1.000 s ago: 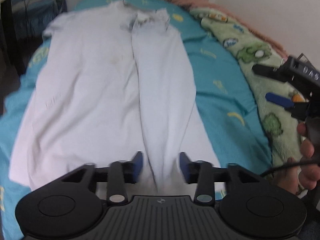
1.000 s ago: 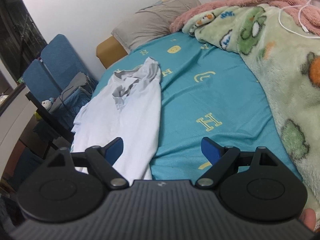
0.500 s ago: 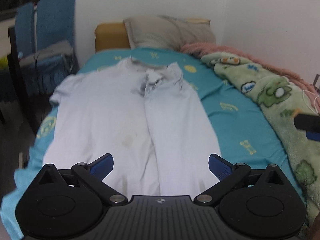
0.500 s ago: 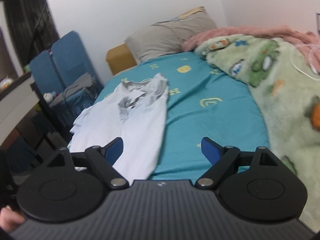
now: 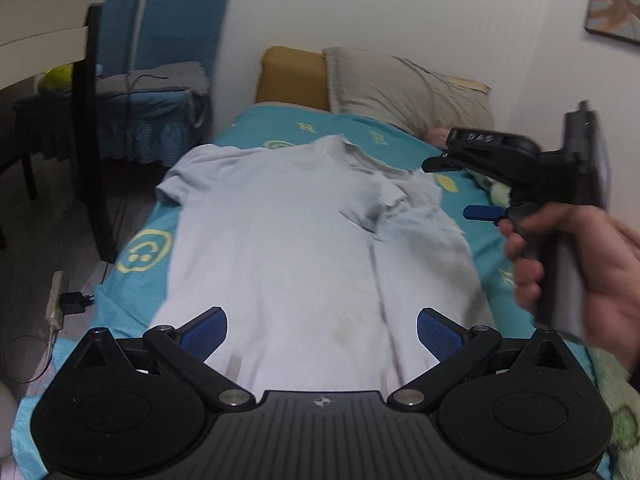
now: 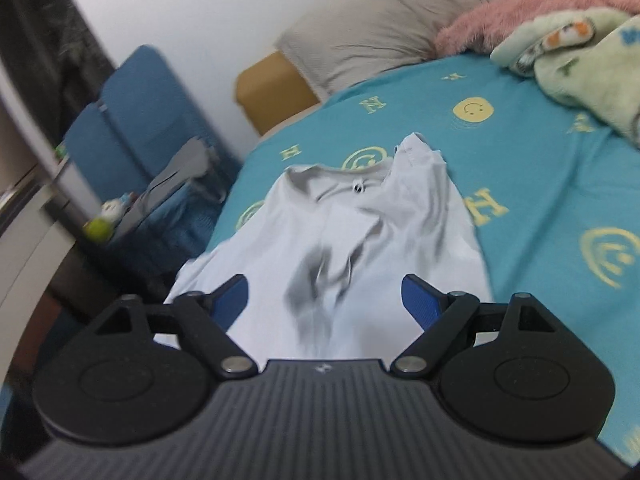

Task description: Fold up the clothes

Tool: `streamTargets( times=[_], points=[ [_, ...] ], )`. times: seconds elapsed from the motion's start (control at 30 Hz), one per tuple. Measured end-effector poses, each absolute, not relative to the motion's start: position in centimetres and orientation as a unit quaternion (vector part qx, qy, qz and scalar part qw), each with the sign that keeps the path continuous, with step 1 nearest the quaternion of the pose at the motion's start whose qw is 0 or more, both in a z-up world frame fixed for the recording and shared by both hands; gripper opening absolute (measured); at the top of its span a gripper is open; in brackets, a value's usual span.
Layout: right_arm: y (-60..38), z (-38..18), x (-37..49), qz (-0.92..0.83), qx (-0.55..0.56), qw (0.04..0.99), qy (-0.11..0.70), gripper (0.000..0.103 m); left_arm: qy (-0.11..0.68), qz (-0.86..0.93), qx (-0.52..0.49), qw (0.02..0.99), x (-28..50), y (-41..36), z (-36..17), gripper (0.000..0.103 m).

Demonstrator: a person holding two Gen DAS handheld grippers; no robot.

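While the pale shirt (image 5: pixel 304 248) lies flat along the teal bedsheet (image 5: pixel 140 280), collar toward the grey pillow (image 5: pixel 404 88), we find its right side already laid over the middle and its left sleeve (image 5: pixel 176 184) not yet folded in.

Working from the left, we judge the chief risk to be at that sleeve: a pinch that catches only the top layer would drag the body askew, and a pinch too deep could lift the sheet with it. Toward the right, the folded panel sits loose and rumpled near the collar (image 6: pixel 348 188); a gripper brushing across it could undo the crease.

Our left gripper (image 5: pixel 322 330) stands with jaws wide apart over the hem, holding nothing. Our right gripper (image 6: pixel 325 300) hangs above the chest, jaws closing yet apart, with cloth below them and nothing gripped.
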State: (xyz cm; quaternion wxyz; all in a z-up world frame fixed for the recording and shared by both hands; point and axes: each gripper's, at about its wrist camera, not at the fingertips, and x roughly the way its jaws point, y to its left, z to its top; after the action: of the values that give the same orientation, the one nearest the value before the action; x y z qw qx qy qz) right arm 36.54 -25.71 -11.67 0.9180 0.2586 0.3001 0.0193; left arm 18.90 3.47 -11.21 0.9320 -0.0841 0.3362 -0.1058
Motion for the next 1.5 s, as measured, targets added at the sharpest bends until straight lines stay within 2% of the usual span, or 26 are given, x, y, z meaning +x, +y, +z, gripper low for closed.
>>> streamTargets(
  times=[0.1, 0.17, 0.23, 0.3, 0.4, 0.47, 0.53, 0.8, 1.0, 1.03, 1.07, 1.1, 1.13, 1.3, 1.5],
  points=[
    [-25.9, -14.2, 41.0, -0.009, 0.277, 0.913, 0.3, 0.081, 0.342, -0.098, -0.104, 0.929, 20.5, 4.7, -12.4, 0.102],
    [-26.0, -15.6, 42.9, -0.021, 0.291, 0.909, 0.298, 0.073, 0.353, -0.095, -0.116, 0.924, 21.5, 5.1, -13.4, 0.102],
    [-25.4, -16.5, 44.6, -0.019, 0.277, 0.911, 0.304, 0.073, 0.365, -0.094, -0.123, 0.918, 22.2, 5.0, -14.4, 0.102],
    [-24.6, -17.3, 46.0, -0.016, 0.251, 0.915, 0.316, 0.068, 0.372, -0.097, -0.126, 0.915, 22.6, 4.8, -14.9, 0.102],
    [-23.2, -17.6, 47.1, -0.012, 0.215, 0.921, 0.325, 0.045, 0.376, -0.1, -0.126, 0.913, 22.6, 4.4, -15.4, 0.102],
    [-22.4, -16.8, 47.2, -0.002, 0.183, 0.933, 0.309, 0.018, 0.375, -0.098, -0.128, 0.913, 22.4, 4.4, -15.5, 0.102],
    [-21.4, -15.7, 47.5, 0.014, 0.157, 0.941, 0.3, 0.011, 0.376, -0.09, -0.138, 0.912, 22.2, 4.6, -15.6, 0.102],
    [-16.2, -11.9, 49.4, 0.062, 0.087, 0.95, 0.293, 0.009, 0.375, -0.073, -0.156, 0.911, 22.1, 5.3, -15.7, 0.102],
    [-13.7, -12.0, 50.5, 0.058, 0.077, 0.946, 0.31, 0.013, 0.374, -0.07, -0.151, 0.912, 22.0, 5.2, -15.7, 0.102],
    [-13.5, -12.1, 50.4, 0.056, 0.076, 0.945, 0.314, 0.018, 0.373, -0.07, -0.15, 0.913, 22.0, 5.2, -15.6, 0.102],
    [-13.4, -12.2, 50.3, 0.055, 0.075, 0.944, 0.316, 0.043, 0.373, -0.07, -0.149, 0.913, 22.0, 5.2, -15.6, 0.102],
    [-13.5, -12.1, 49.8, 0.055, 0.074, 0.947, 0.309, 0.059, 0.372, -0.07, -0.149, 0.914, 22.0, 5.3, -15.6, 0.102],
    [-13.7, -12.0, 49.3, 0.054, 0.074, 0.949, 0.302, 0.087, 0.37, -0.069, -0.149, 0.914, 22.0, 5.3, -15.5, 0.102],
    [-15.3, -11.2, 45.9, 0.042, 0.076, 0.952, 0.293, 0.089, 0.364, -0.06, -0.143, 0.918, 22.1, 5.7, -15.4, 0.102],
    [-17.9, -8.8, 37.2, 0.027, 0.07, 0.959, 0.273, 0.089, 0.335, -0.05, -0.108, 0.935, 20.9, 5.7, -14.1, 0.102]
  ],
)
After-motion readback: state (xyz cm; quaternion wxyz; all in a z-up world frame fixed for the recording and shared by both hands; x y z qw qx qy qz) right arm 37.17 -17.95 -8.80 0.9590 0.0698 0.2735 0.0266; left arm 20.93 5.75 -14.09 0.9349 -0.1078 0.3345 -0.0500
